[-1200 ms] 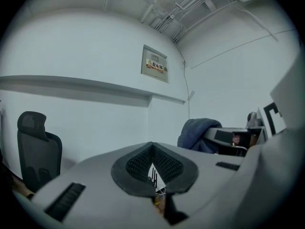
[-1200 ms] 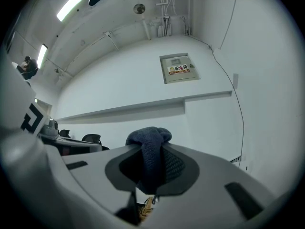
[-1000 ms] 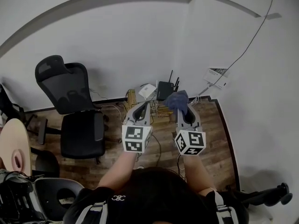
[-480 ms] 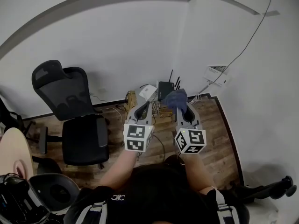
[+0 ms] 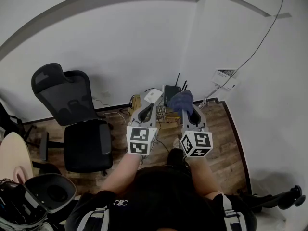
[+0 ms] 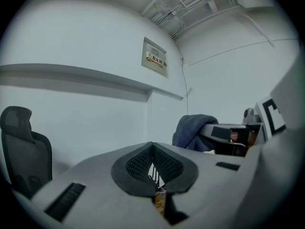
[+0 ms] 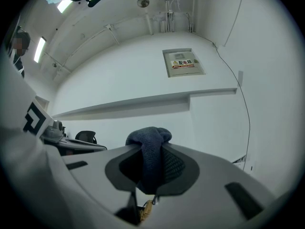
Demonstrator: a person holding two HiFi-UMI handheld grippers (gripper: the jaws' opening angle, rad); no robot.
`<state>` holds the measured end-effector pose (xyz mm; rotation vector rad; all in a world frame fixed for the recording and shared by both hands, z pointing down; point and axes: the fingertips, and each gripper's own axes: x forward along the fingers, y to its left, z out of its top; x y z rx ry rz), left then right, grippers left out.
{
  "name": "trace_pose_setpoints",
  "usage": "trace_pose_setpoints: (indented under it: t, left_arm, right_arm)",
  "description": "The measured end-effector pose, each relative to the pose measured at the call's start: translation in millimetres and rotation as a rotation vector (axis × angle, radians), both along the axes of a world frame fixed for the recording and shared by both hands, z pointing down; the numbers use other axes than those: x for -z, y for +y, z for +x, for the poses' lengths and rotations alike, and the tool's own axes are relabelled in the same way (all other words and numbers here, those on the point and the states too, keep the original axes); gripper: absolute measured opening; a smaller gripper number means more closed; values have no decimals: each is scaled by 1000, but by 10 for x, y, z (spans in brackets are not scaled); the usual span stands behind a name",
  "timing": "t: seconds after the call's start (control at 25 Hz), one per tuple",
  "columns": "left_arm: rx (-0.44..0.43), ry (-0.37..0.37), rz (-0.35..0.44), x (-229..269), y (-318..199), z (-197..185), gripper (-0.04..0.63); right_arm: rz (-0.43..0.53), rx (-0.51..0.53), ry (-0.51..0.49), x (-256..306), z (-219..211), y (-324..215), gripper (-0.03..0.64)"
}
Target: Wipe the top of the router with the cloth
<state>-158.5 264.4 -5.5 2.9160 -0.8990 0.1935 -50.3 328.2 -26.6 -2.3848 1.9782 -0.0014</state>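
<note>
Blue-grey towelling: cloth [image 7: 148, 161], one item, soft looped pile, bunched into a rounded wad. It is pinched between the jaws of the right gripper [image 7: 150, 173], with a fold bulging over the tips and a tail hanging down between the black ribbed pads.

Left gripper [image 6: 153, 168]: grey moulded plastic with pads of the same black mesh texture. The jaws are closed together with nothing between them.

Router [image 5: 169, 93]: black, flat and boxy, with thin upright antennas. It sits low in the room corner, upper centre of the head view. In that view the cloth lies just right of it and overlaps its edge; whether the two touch cannot be told.

White box [image 5: 152, 95]: small and flat, just left of the router, amid a tangle of thin cables [image 5: 161, 110].

Chair [image 5: 77, 124]: black, mesh back and padded seat, at left of the head view and well apart from the router.

Floor [image 5: 226, 148]: brown wood planks. Wall [image 5: 120, 42]: plain white, matt.

Status, as judged: cloth picked up and carried near the router, both grippers held level over the floor. No wiping contact is evident. The lowering onto the router's top and the strokes across it remain to be done.
</note>
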Motion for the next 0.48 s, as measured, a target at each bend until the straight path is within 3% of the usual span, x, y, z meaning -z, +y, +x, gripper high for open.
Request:
trace_pose_setpoints:
  t: [0.48]
  left_arm:
    - [17, 4, -19, -164, -560, 709, -6]
  right_arm:
    - [7, 34, -13, -182, 727, -603, 40]
